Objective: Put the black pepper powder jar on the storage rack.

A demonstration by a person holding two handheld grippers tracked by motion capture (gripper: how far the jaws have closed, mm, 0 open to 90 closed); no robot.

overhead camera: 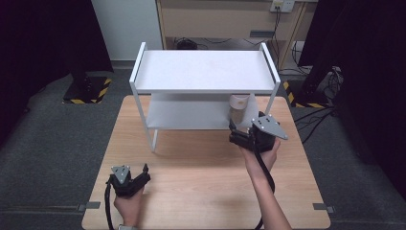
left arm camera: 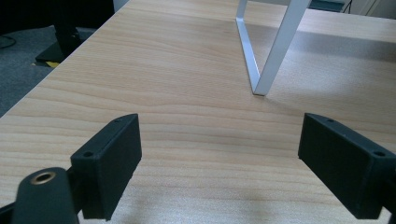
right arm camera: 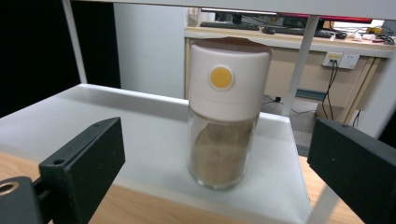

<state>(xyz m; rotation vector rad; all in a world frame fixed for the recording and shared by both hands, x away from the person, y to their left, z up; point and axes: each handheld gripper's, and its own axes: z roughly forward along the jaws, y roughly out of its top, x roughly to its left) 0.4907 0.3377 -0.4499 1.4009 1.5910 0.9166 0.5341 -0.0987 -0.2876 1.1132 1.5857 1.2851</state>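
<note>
A clear jar (right arm camera: 224, 116) of brown powder with a white cap and a yellow dot stands upright on the lower shelf (right arm camera: 149, 126) of a white two-tier rack (overhead camera: 203, 72). In the high view the jar (overhead camera: 238, 108) sits at the shelf's right end. My right gripper (overhead camera: 233, 130) is open just in front of it, jaws wide apart on either side and not touching. My left gripper (overhead camera: 145, 172) rests open over the wooden table (overhead camera: 201, 177) near its front left, nothing between its jaws. A white rack leg (left arm camera: 275, 51) stands ahead of it.
The rack occupies the back half of the table; its top shelf (overhead camera: 206, 67) is bare. Dark curtains, a stand base with hazard stripes (overhead camera: 88, 91) and cables on the floor (overhead camera: 316, 115) surround the table.
</note>
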